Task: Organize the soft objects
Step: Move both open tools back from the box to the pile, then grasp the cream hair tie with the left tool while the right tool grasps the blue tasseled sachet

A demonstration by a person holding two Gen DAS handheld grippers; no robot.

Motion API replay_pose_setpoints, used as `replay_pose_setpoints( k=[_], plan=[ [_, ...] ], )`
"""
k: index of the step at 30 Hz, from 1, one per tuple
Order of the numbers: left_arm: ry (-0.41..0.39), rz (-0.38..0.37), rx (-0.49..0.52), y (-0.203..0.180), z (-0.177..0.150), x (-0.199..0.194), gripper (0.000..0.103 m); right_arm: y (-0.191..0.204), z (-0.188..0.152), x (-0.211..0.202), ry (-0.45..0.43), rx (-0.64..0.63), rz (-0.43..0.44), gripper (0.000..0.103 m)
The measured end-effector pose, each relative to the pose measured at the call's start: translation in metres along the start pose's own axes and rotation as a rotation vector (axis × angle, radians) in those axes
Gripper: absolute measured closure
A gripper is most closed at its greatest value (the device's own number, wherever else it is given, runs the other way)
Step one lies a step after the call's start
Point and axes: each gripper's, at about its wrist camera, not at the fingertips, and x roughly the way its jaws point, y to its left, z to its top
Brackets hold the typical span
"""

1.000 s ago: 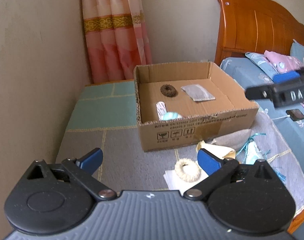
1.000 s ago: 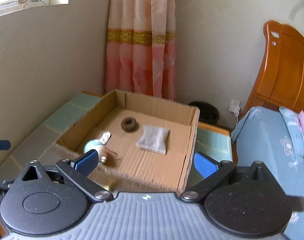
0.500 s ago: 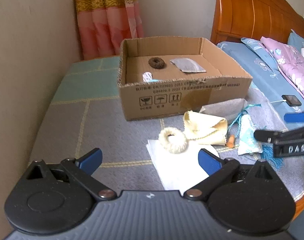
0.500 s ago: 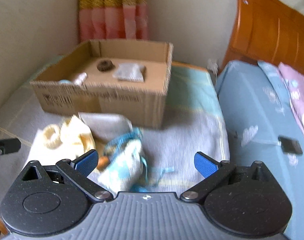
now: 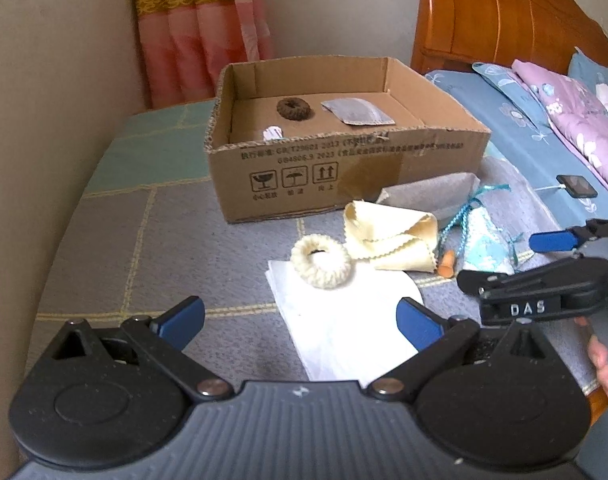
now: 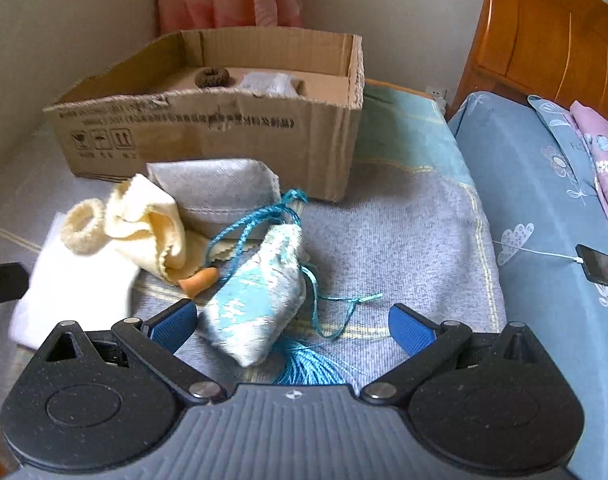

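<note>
A cardboard box [image 5: 344,168] [image 6: 207,136] stands on the table and holds a brown scrunchie [image 5: 294,109], a grey pouch [image 5: 358,111] and a small white item [image 5: 272,133]. In front of it lie a cream scrunchie [image 5: 320,256] [image 6: 81,226], a yellow cloth [image 5: 388,236] [image 6: 151,224], a grey pouch [image 6: 215,192], a white sheet [image 5: 344,320], an orange earplug [image 6: 197,280] and a blue sachet with tassel [image 6: 259,292]. My left gripper [image 5: 299,320] is open above the white sheet. My right gripper [image 6: 291,322] is open, close over the blue sachet, and shows in the left wrist view [image 5: 544,264].
The table has a grey and teal checked cover [image 5: 143,240]. A wall is on the left, a pink curtain [image 5: 199,32] behind. A bed with blue sheet [image 6: 544,208], wooden headboard [image 5: 504,12] and a phone on a cable [image 6: 598,266] is on the right.
Both grippers have pulled back from the box and come down toward the loose items in front of it. The right gripper now hangs low over the blue sachet. Both stay open.
</note>
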Motion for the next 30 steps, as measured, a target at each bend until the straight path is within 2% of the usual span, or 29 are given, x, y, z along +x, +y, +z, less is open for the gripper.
replay_pose_setpoints(
  k=[2,5,8,12,16,19,24,26,30],
  plan=[
    [0.005,0.004,0.006,-0.002,0.000,0.001,0.002,-0.004,0.000,0.001,0.000,0.015,0.010,0.000],
    [0.012,-0.002,0.005,-0.004,0.000,0.006,0.002,-0.008,-0.002,-0.003,-0.006,-0.008,-0.047,0.000],
    [0.021,-0.015,0.005,-0.008,0.001,0.011,0.002,-0.013,-0.006,-0.007,0.001,-0.032,-0.060,0.000],
    [0.031,-0.030,0.020,-0.018,0.000,0.019,0.002,-0.013,-0.015,-0.009,0.004,-0.049,-0.016,0.000],
    [0.055,-0.024,0.053,-0.029,0.001,0.028,0.002,-0.020,-0.019,-0.007,0.005,-0.001,0.026,0.000],
    [0.019,-0.013,0.067,-0.034,0.004,0.027,0.002,-0.022,-0.018,-0.006,0.002,-0.002,0.034,0.000],
    [-0.018,-0.031,0.028,-0.026,0.006,0.032,0.002,-0.023,-0.021,-0.006,-0.012,-0.008,0.039,0.000],
    [-0.020,-0.002,0.035,-0.024,0.006,0.035,0.006,-0.023,-0.021,-0.006,-0.018,-0.011,0.042,0.000],
    [-0.040,0.039,0.071,-0.022,0.008,0.039,0.026,-0.024,-0.023,-0.008,-0.025,-0.021,0.051,0.000]
  ],
)
